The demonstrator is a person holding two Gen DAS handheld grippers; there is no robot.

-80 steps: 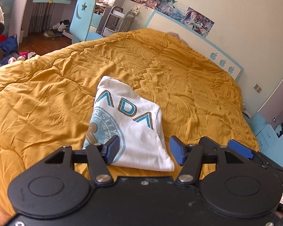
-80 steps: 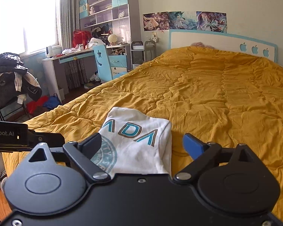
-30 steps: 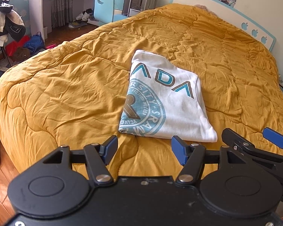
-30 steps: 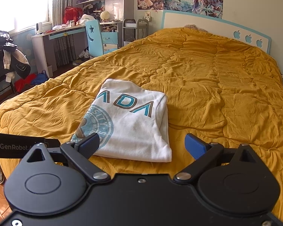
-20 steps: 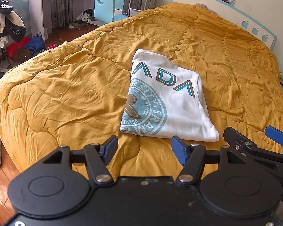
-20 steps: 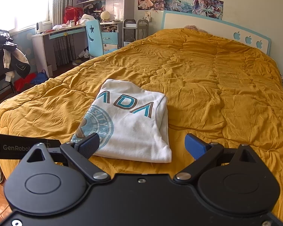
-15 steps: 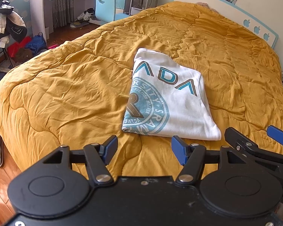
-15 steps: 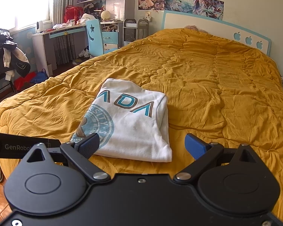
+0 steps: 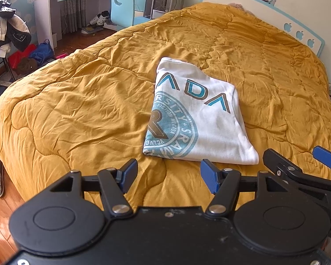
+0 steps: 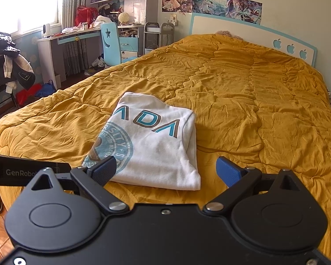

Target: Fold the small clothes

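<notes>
Hovering just off the near edge of the bed (image 9: 55, 119), the left gripper (image 9: 168, 173) and the right gripper (image 10: 166, 169) both stand with fingers spread wide and nothing between them. Neither touches cloth. Just ahead of them lies the white T-shirt (image 9: 196, 121), already folded into a compact rectangle, printed side up, resting on the yellow quilt near the bed's near edge and well short of the headboard (image 10: 253, 35). Its long axis runs away from the grippers toward the headboard, canted slightly to one side, with the short hem edge nearest the fingers. In the left wrist view the shirt sits ahead and a little to the right of the fingers; in the right wrist view it sits ahead and to the left, its near corner just behind the left finger. So it lies between the two tools, about equally near. Judging by the tidy shape, the fold looks finished. Beyond, a desk (image 10: 61, 37) and blue chair (image 10: 112, 44) stand past the bed's far left corner.
</notes>
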